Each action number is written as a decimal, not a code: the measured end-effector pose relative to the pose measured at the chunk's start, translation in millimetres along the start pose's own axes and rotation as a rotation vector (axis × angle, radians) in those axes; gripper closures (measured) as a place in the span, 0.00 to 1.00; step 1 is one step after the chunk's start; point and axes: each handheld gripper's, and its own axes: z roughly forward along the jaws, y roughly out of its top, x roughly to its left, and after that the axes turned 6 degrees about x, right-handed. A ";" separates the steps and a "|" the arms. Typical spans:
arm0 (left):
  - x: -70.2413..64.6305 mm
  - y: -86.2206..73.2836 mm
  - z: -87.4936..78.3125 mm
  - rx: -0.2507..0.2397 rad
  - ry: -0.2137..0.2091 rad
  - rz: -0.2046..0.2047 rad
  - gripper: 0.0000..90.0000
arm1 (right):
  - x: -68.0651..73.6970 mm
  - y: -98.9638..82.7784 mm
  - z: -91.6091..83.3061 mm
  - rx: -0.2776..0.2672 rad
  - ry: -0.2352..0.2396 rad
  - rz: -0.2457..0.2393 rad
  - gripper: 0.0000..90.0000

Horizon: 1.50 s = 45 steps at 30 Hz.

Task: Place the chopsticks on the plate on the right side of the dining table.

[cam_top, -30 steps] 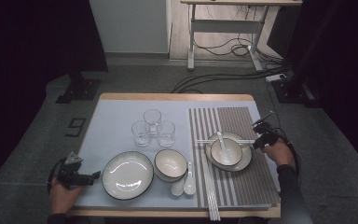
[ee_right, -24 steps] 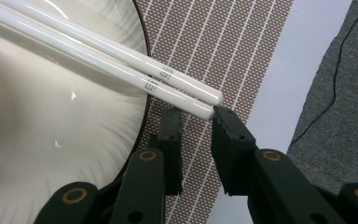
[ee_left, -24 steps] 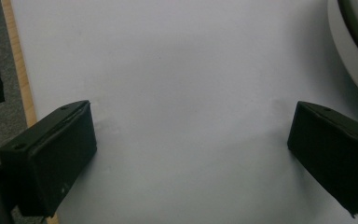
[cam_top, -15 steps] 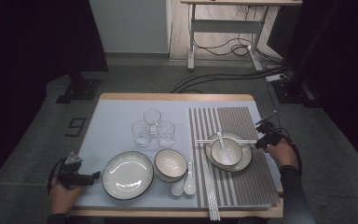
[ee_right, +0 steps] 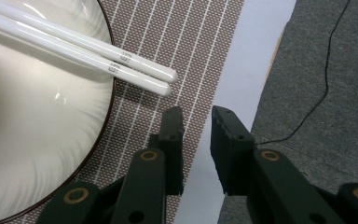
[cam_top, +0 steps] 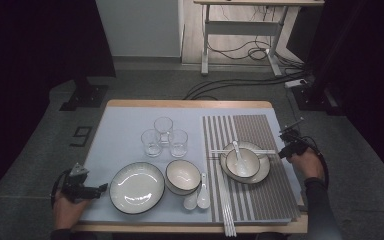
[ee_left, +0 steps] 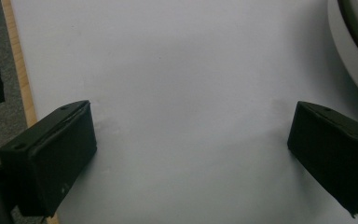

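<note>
Chopsticks (ee_right: 84, 51): the white pair lies across the plate (ee_right: 42, 154), tips past its rim onto the striped mat (ee_right: 168, 51); in the high view I see them (cam_top: 245, 150) over the bowl (cam_top: 243, 163) on that plate.
Right gripper (ee_right: 196, 119): I hold it just short of the chopstick tips, apart from them, at the mat's right edge. Its jaws have just been closing and stand at a narrow gap with nothing between them.
Spoon (cam_top: 237, 152): rests in the bowl on the plate.
Left gripper (ee_left: 189, 140): I hold it low over the bare blue cloth (ee_left: 182, 70) at the table's left edge, jaws wide, nothing between them.
Big plate (cam_top: 137, 187): just right of the left gripper (cam_top: 97, 189).
Second bowl (cam_top: 183, 176): beside the big plate, two spoons (cam_top: 198, 198) next to it.
Glasses (cam_top: 164, 136): three, clustered behind.
</note>
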 end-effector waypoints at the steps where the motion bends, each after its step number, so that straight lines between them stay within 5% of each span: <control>1: 0.0 0.0 0.0 0.000 0.000 0.000 0.01 | 0.5 0.4 -0.2 -0.002 0.003 0.003 0.82; 13: 0.0 0.0 0.0 0.000 0.000 0.000 0.01 | 10.1 -0.4 -11.9 -0.036 0.028 -0.016 0.61; 29: -0.1 0.0 -0.1 0.000 0.000 0.000 0.01 | 43.4 3.2 -39.7 -0.102 0.184 -0.046 0.37; 36: -0.1 0.0 -0.1 0.000 0.000 0.000 0.01 | 59.0 8.0 -36.6 -0.082 0.211 -0.053 0.39; 45: 0.0 0.0 0.0 0.000 0.000 0.000 0.01 | 73.8 13.4 -23.3 -0.064 0.169 -0.110 0.61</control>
